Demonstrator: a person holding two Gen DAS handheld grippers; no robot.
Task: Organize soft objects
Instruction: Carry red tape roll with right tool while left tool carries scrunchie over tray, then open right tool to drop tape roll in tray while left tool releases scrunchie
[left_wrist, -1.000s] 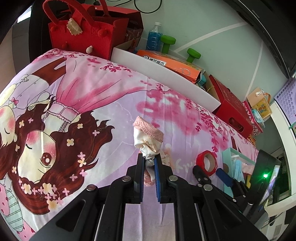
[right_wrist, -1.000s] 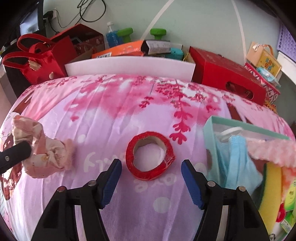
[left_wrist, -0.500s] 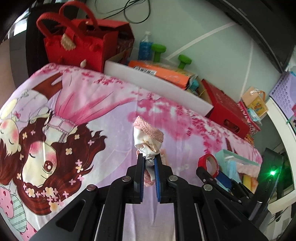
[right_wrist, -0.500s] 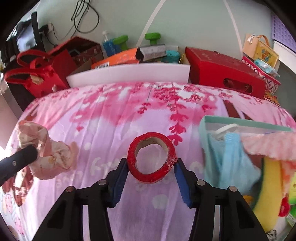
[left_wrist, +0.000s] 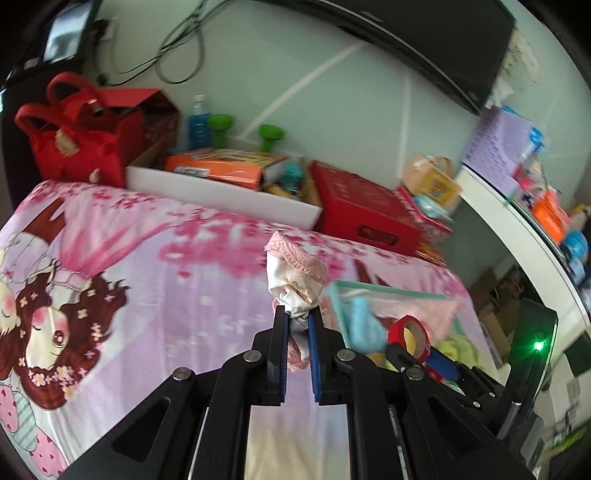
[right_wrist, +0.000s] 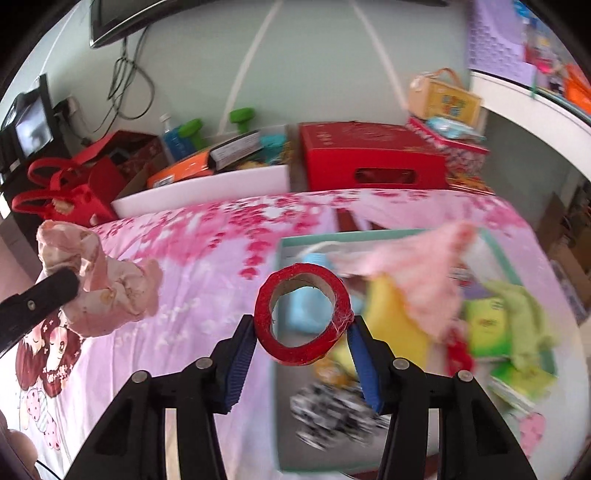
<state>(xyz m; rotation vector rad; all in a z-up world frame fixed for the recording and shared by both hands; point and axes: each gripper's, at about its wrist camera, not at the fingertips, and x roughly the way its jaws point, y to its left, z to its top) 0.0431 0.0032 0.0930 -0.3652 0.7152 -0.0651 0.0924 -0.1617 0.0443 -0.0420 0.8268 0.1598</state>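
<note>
Both grippers are up off the bed (right_wrist: 207, 258) and both are loaded, so the whole question is the box (right_wrist: 517, 258): it sits on the pink sheet to the right, and in the right wrist view it fills the ground directly beyond the right gripper (right_wrist: 301, 341), while in the left wrist view it lies off to the right of the left gripper (left_wrist: 297, 325), past the cloth. That makes the right hand the nearer one, practically over the box's near-left corner; the left has to travel across to the right to get there. The box (left_wrist: 391, 293) is already busy: a pink cloth draped over the top, something light blue at the left end, a yellow piece, green items on the right, a dark patterned thing near the front, all somewhat blurred. Now the loads. The left gripper is nearly closed, pinching the cloth (left_wrist: 295, 280), a cream and pink bundle with a lace edge that stands up out of the pads, long axis running roughly away from the camera, clear of the sheet. The right gripper is at about half width, pads pressed on either side of the tape roll (right_wrist: 303, 314), red, hole facing the camera, held above the box edge. I'd judge a drop into the box comes next, and the tape hardly counts as soft.
</note>
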